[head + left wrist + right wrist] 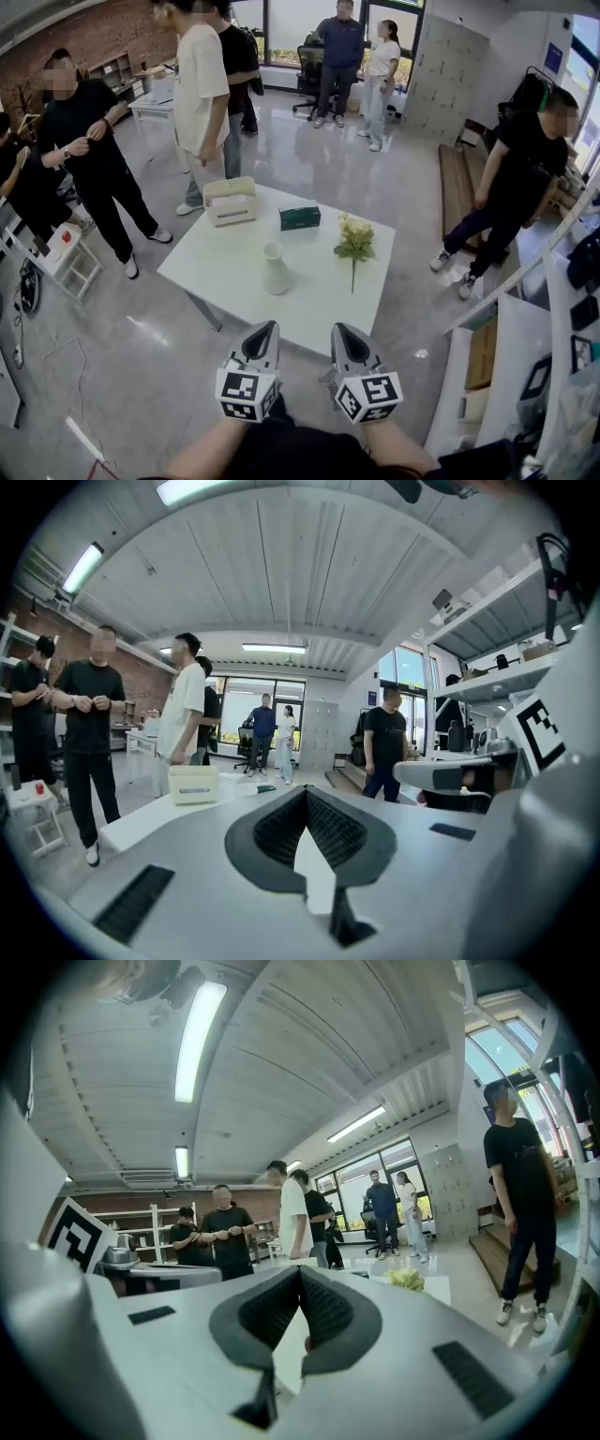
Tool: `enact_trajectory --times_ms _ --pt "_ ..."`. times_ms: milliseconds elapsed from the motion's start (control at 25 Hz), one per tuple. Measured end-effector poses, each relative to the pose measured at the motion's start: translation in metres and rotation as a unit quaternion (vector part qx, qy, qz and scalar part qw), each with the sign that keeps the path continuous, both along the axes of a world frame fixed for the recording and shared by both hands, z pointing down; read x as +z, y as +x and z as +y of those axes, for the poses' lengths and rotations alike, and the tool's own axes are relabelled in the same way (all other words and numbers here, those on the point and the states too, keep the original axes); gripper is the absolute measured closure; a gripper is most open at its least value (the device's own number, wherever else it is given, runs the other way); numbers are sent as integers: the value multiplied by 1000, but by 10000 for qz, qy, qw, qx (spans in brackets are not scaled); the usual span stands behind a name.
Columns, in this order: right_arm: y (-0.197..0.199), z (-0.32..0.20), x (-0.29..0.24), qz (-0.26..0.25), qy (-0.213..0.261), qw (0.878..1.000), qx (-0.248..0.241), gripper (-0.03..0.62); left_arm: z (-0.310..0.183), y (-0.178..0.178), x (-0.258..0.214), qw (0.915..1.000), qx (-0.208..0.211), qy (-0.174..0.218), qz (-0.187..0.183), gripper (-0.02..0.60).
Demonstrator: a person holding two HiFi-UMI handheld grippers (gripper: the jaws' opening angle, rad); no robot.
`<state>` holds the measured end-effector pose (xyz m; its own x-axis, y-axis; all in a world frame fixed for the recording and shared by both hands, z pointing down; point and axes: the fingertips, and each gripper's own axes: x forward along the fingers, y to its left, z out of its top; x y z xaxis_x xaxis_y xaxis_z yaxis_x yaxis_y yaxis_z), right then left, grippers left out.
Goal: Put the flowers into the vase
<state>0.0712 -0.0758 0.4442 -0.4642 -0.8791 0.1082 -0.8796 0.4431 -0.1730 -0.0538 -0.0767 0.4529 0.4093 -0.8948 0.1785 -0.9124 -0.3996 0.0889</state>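
Both empty, jaws together: left tongs (266,328), right tongs (340,330). Flowers (354,240) lie on table (314,300), 2 o'clock of vase (274,271). Open right tongs early, pinch stem low, steady vase with left

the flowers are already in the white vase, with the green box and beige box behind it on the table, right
Not quite. In the head view the flowers lie on the table beside the white vase, not in it. The green box and beige box do sit behind it.
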Motion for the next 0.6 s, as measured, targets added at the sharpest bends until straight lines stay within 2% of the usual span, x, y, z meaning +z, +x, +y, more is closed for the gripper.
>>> enact_trajectory --times_ms 280,480,600 --pt "-14 -92 -9 123 -12 9994 331 591 -97 -9 -10 9997 211 28 -75 578" --pt "-10 -119 0 248 -110 9993 246 591 -124 4 0 9998 129 -154 3 578" --pt "-6 -135 -5 279 -47 9995 156 591 -134 12 0 9999 78 -132 17 578"
